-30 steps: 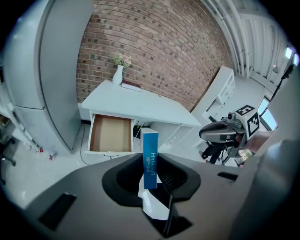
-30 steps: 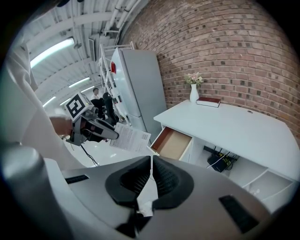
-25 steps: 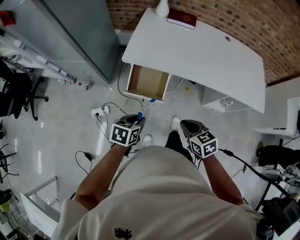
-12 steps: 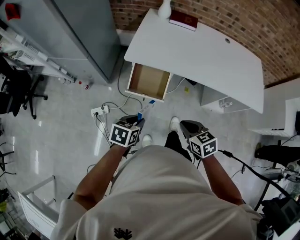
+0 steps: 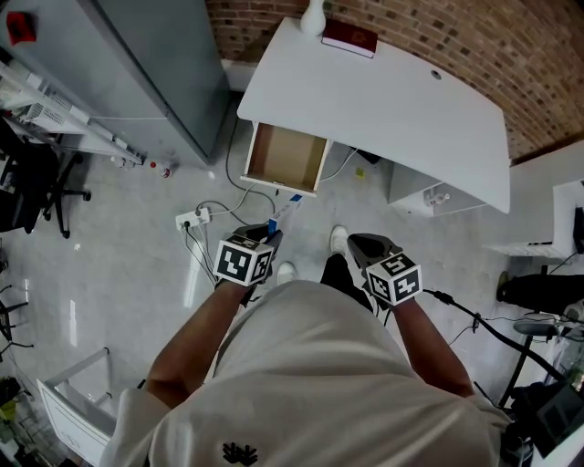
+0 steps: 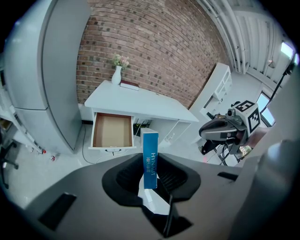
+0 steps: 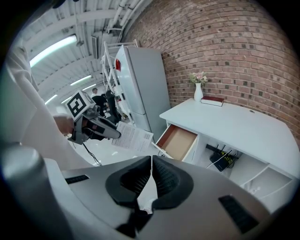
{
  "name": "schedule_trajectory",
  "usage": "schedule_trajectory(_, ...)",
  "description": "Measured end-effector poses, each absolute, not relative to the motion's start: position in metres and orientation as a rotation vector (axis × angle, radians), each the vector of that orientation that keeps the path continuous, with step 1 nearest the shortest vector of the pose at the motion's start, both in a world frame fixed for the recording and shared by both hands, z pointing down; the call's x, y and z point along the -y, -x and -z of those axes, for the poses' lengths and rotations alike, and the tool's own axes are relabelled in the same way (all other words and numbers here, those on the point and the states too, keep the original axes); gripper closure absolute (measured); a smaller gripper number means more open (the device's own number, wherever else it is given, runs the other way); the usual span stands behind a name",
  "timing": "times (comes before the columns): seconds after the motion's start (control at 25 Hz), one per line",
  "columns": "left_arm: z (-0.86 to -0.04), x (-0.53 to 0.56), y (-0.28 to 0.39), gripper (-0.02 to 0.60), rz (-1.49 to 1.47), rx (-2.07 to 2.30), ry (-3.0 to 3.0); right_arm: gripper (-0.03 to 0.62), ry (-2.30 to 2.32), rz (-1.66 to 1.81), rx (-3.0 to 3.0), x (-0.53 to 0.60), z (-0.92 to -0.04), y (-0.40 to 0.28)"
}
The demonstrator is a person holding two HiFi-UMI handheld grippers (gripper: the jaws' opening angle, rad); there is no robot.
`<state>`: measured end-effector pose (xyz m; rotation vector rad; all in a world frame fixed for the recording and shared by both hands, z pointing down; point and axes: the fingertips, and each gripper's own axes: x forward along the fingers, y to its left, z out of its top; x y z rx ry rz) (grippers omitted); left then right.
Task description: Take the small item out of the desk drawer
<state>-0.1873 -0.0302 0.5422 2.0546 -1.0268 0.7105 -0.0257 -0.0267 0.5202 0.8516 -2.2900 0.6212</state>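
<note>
blue slim box (image 6: 150,150), prob. card, upright, clamped in l gripper (image 6: 150,166); r gripper (image 7: 151,165) shut.

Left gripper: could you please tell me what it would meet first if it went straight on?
Likely the open drawer front, depth unclear; the blue box that the left gripper holds would touch it first.

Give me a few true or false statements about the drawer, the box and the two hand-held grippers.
1. The left hand-held gripper holds a blue box. True.
2. The drawer is shut. False: it is pulled open, with nothing showing inside.
3. A vase stands beside a book on the desk. True.
4. The right hand-held gripper holds the book. False: its jaws are together and empty.
</note>
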Motion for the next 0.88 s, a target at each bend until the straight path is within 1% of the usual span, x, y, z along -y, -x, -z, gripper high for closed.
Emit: schedule_trajectory(0.88, -0.55, 0.0239, 0.1843, 0.482, -0.723, 1.014, -2.055, 0.562, -0.845, -0.618, 2.283, 0.0165, -0.5276, 0.0266)
